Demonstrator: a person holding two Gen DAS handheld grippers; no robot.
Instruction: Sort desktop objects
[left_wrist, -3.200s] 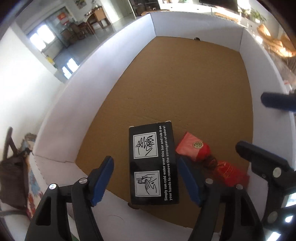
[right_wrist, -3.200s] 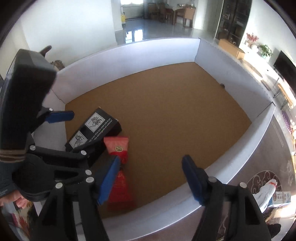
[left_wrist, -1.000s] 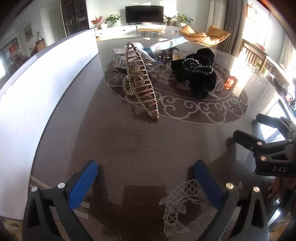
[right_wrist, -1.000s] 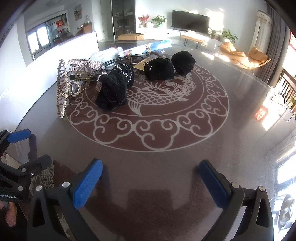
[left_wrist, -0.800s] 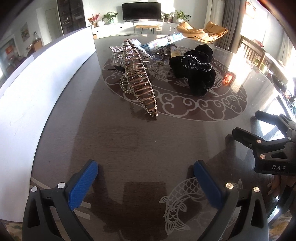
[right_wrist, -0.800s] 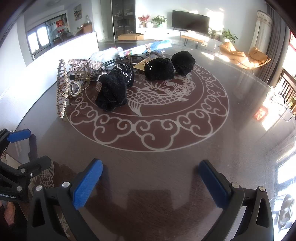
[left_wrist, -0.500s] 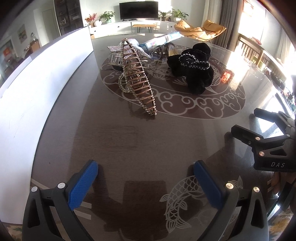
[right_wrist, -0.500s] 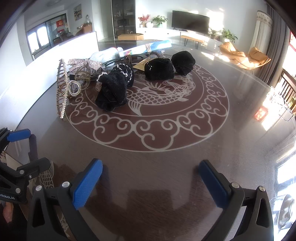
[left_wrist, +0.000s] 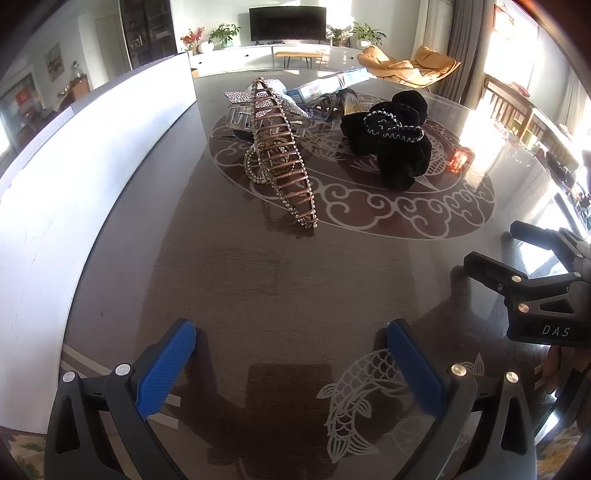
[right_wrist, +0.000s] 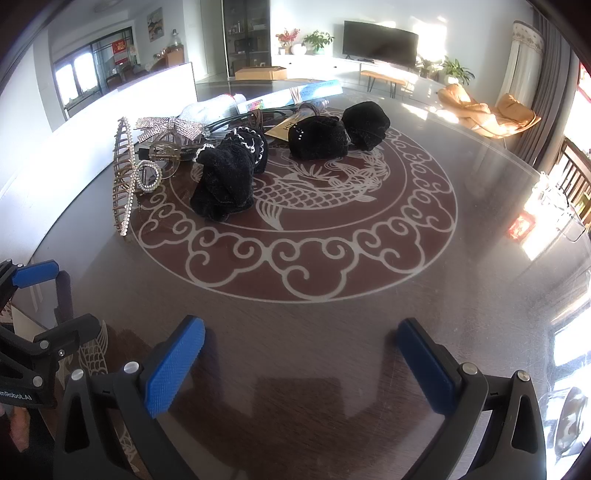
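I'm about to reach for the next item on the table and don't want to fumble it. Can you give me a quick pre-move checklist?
1. Left gripper open and holding nothing: ok.
2. Right gripper open and holding nothing: ok.
3. Path from the left gripper to the rhinestone hair comb free of other things: ok.
4. Comb lying apart from its neighbours: not ok, its far end overlaps the sparkly bow.
5. Black scrunchie reachable by the right gripper: ok, likely.
6. White box wall on the left shows an open top: cannot tell.
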